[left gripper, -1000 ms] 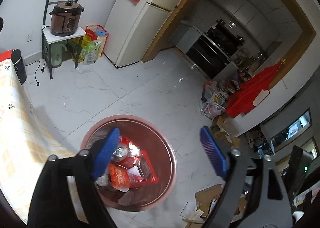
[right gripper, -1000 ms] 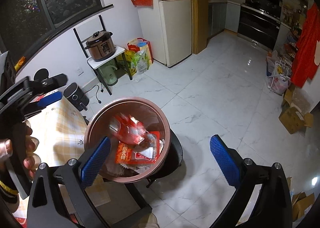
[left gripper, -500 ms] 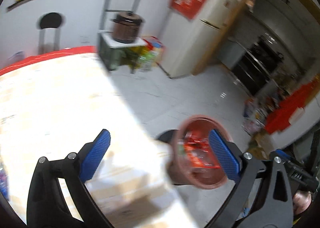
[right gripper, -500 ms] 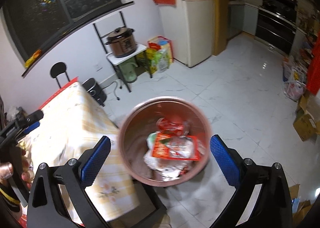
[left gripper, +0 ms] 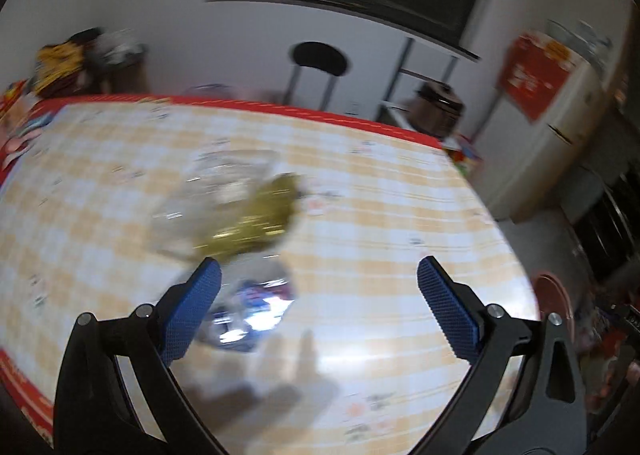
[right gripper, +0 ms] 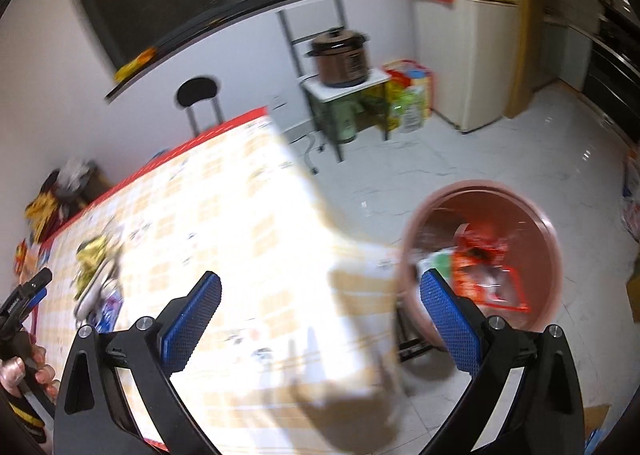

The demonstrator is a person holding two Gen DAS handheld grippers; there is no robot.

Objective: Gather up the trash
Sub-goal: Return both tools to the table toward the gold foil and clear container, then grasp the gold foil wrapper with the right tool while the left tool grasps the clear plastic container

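Fingers, left gripper: spread wide, nothing between them, above the checked tablecloth. Silver-blue wrapper just inside the left finger; gold-and-clear wrapper ahead and left, its long axis apparently slanting away rightward (blurred). Right gripper: likewise spread, empty, with the bin beyond its right finger. Judgement: left hand nearer the litter.
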